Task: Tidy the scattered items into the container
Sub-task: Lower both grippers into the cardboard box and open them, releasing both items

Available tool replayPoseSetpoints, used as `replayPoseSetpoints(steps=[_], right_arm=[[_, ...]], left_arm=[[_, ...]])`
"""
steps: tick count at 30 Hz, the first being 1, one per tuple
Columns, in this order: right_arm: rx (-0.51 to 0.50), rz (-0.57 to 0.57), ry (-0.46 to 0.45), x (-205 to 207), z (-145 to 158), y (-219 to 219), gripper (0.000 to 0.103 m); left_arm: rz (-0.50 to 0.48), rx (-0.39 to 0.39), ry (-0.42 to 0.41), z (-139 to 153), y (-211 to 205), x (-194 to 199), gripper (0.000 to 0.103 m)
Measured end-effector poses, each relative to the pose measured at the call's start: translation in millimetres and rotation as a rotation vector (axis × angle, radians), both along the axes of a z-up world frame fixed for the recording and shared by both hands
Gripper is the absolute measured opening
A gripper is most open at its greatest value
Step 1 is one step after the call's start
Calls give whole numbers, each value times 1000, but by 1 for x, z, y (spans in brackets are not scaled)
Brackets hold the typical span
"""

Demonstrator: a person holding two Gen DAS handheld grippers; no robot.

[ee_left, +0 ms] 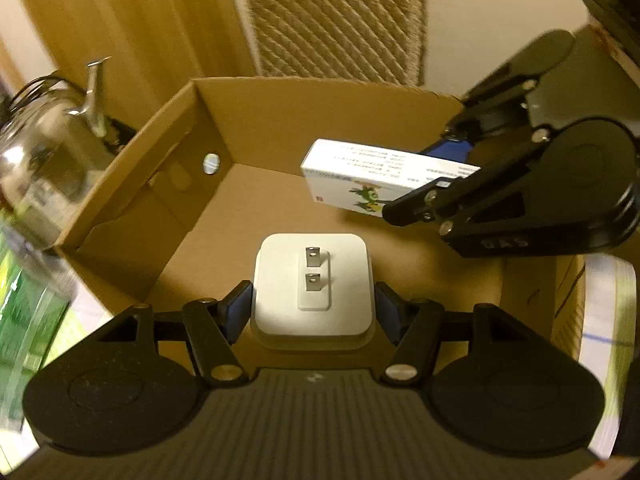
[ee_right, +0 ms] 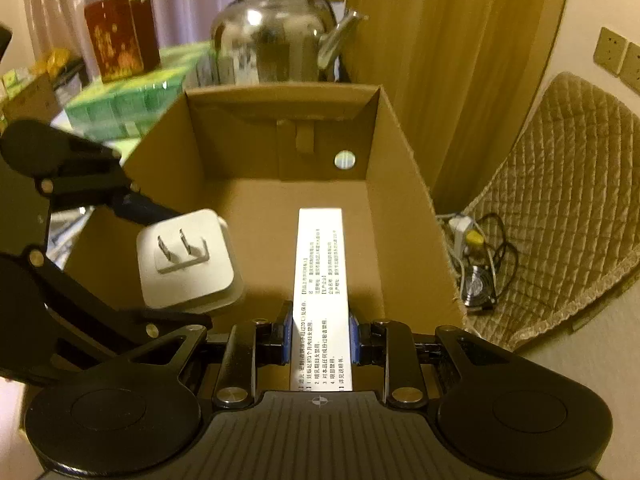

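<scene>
Left wrist view put the cardboard box (ee_left: 256,120) straight ahead of me, its floor bare as far as I could see. My left gripper (ee_left: 314,306) had its jaws drawn in on the two side faces of a white plug adapter (ee_left: 314,280), prongs facing away from the camera, so the adapter hung over the box floor, not resting on it. At two o'clock in that view my right gripper (ee_left: 440,172) reached in over the right wall, jaws pinched on one end of a white medicine box (ee_left: 360,176), the other end jutting free above the box interior.

In the right wrist view the same medicine box (ee_right: 322,280) ran lengthwise away from the camera, its long side faces clamped between the blue pads (ee_right: 285,336), with the adapter (ee_right: 186,260) and left gripper (ee_right: 172,264) at nine o'clock, near but apart. A steel kettle (ee_right: 276,36) stood beyond the far wall at twelve o'clock.

I judged both items ready to set down. To do it well I would lower each until it nearly met the floor, keep the two clear of one another, then part the jaws gently so nothing bounced or tipped against the walls.
</scene>
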State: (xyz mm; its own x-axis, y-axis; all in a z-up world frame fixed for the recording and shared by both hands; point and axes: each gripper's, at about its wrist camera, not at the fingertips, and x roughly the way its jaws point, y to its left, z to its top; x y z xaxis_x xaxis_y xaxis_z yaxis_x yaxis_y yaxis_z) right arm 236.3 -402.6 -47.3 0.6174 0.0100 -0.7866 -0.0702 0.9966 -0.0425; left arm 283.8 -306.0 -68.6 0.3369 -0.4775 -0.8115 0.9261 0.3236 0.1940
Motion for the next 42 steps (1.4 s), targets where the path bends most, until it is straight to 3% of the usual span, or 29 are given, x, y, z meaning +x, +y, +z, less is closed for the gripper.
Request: replayPoseSetpoints(steps=[8, 13, 32, 35, 37, 42], right_arm=[[-31, 42, 112, 11, -15, 6, 23], [-39, 45, 129, 14, -19, 9, 23], [6, 37, 81, 7, -8, 11, 24], [5, 29, 55, 1, 0, 11, 33], [4, 28, 33, -3, 7, 11, 50], [-9, 27, -13, -16, 26, 14, 53]], left_arm=[[-90, 85, 9, -13, -10, 7, 60], [-112, 102, 18, -20, -10, 7, 59], [-66, 26, 5, -7, 8, 4, 60], [-58, 15, -4, -1, 11, 1, 60], [-47, -1, -9, 5, 13, -1, 61], [-27, -27, -25, 20, 21, -12, 61]])
